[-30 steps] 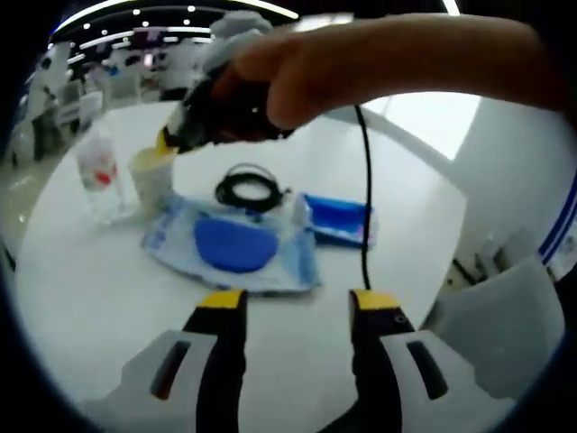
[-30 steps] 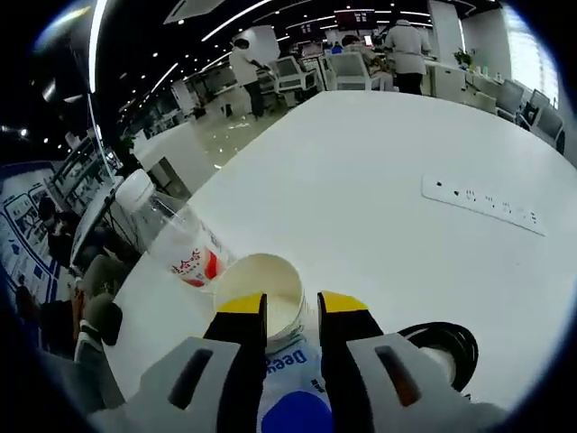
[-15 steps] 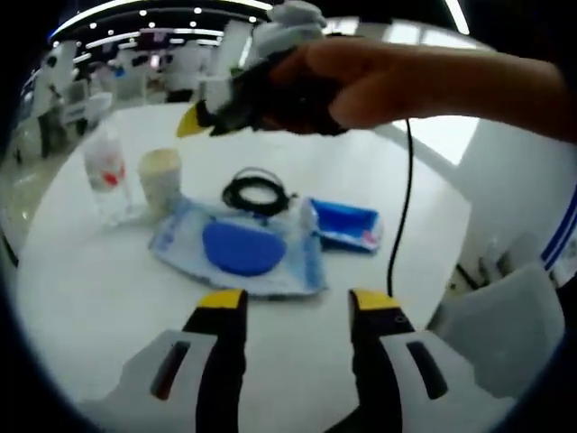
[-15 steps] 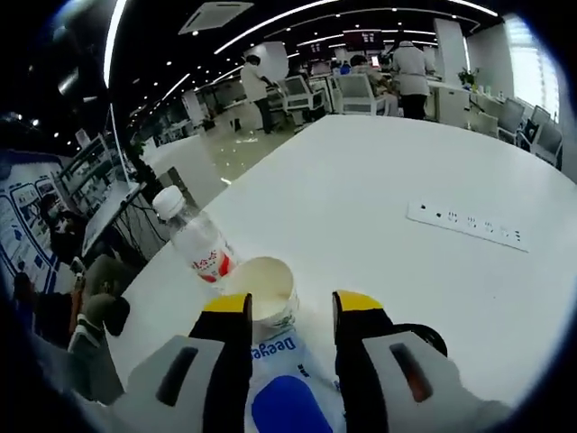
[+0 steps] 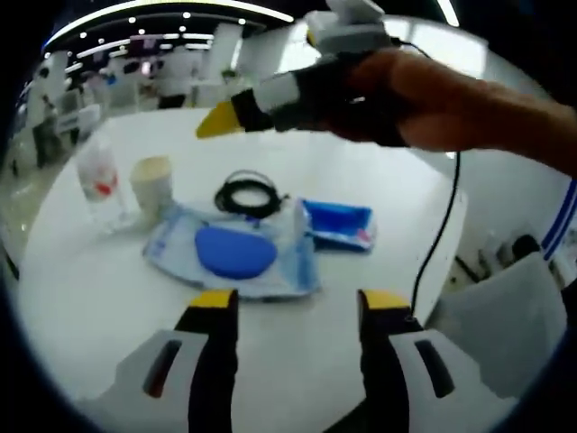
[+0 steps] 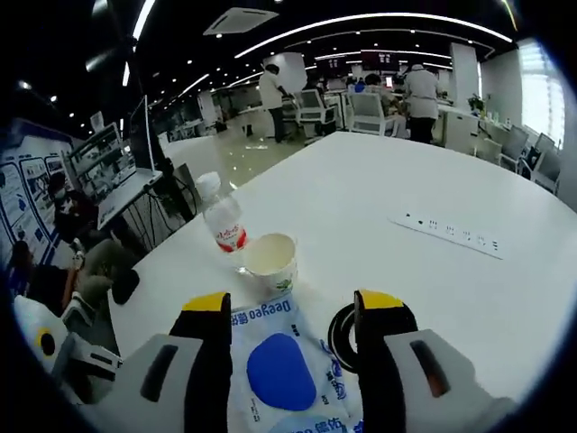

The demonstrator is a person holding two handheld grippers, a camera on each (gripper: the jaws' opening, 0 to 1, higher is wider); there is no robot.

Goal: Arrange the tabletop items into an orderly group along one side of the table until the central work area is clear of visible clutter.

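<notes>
I see both my claws spread and holding nothing: left claw [image 5: 296,305], right claw [image 6: 293,305]; cup [image 6: 270,261] stands at 12 o'clock, beside the bottle [image 6: 224,225] on the bench [image 6: 361,194]

My right tongs [image 6: 293,311] hide part of the wipes pack [image 6: 281,370] and the cable coil [image 6: 347,336]; bottle label [image 5: 101,185] is blurred.
</notes>
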